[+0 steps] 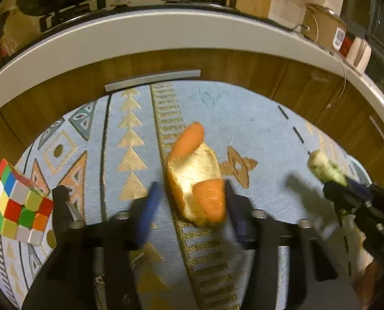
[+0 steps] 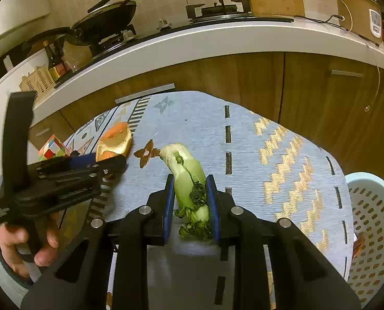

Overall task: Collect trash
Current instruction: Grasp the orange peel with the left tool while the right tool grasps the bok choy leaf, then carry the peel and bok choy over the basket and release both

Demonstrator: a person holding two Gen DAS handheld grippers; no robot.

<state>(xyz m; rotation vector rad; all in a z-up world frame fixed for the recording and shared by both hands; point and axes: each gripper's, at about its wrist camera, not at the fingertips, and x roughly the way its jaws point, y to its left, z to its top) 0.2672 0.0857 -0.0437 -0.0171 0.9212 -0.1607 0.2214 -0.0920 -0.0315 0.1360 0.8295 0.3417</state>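
A piece of bread [image 1: 192, 178] with two carrot pieces [image 1: 210, 201] lies on the patterned blue table cloth [image 1: 256, 129]. My left gripper [image 1: 190, 191] is open around its near end, its blue fingers [image 1: 150, 206] on either side; the right finger touches the carrot. The bread also shows in the right wrist view [image 2: 115, 140]. My right gripper [image 2: 189, 180] is shut on a green bok choy stalk [image 2: 189, 178] and holds it over the cloth. The stalk also shows in the left wrist view [image 1: 326, 168].
A Rubik's cube [image 1: 18, 204] stands at the table's left edge. A pale blue perforated basket [image 2: 372, 219] stands off the table's right side. Behind the table runs a kitchen counter [image 2: 217, 41] with a stove, a pan and a rice cooker.
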